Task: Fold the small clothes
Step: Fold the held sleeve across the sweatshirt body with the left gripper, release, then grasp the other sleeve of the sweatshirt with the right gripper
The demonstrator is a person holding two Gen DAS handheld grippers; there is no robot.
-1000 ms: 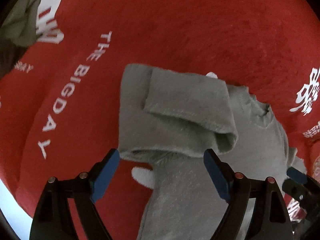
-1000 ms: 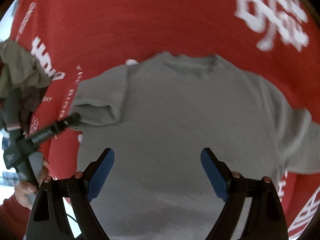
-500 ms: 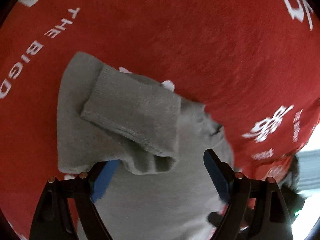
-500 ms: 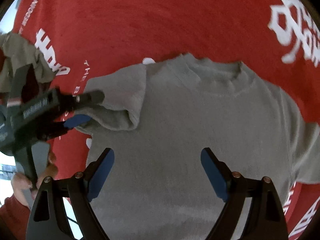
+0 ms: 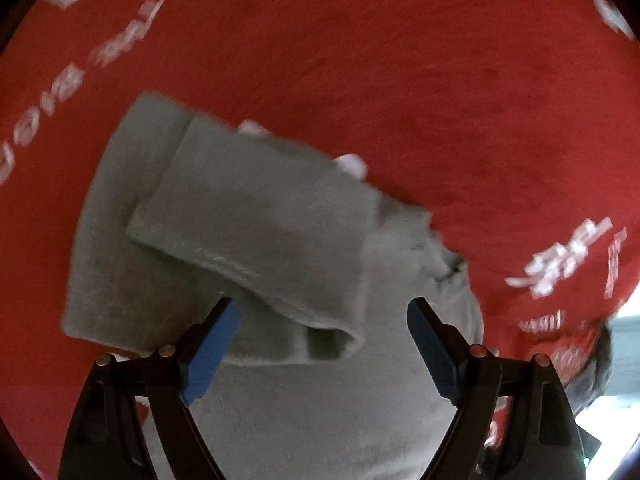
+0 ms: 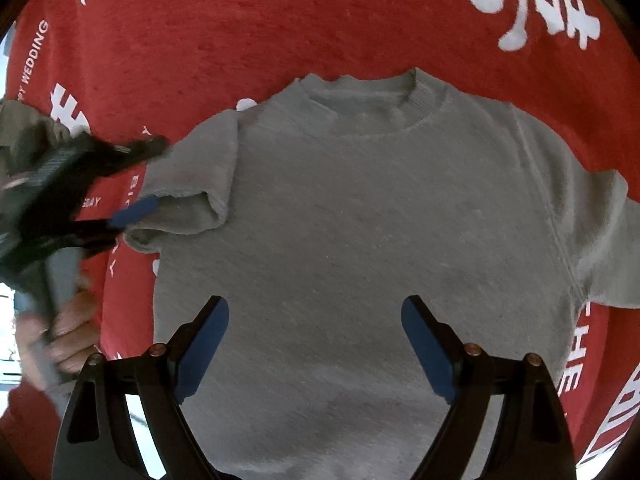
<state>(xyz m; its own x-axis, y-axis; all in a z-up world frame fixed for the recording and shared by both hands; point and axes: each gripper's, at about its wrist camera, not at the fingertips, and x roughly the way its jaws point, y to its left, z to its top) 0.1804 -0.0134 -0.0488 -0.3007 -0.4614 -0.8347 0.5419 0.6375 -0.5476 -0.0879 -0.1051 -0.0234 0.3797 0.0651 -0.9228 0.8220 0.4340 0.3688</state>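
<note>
Grey sweatshirt (image 6: 360,220) flat on the red printed cloth (image 6: 240,32), collar away from the cameras; both claws wide and empty.

Left gripper (image 5: 320,344) poised over the doubled-back left sleeve (image 5: 256,232), blue pads spread to either side of its cuff, gripping nothing; right gripper (image 6: 316,344) hanging over the sweatshirt's chest, equally wide, nothing between the pads; right sleeve (image 6: 600,248) spread out flat beyond the sweatshirt's side. Likely risks: pinching the red cloth together with the sleeve, dragging both; catching one layer only, undoing the fold; pulling askew and creasing the body. Open red cloth beyond the collar and past both sleeves; cloth edge close behind the sweatshirt's left side, near the hand (image 6: 68,336); olive fabric (image 6: 28,128) heaped beyond the left sleeve.
</note>
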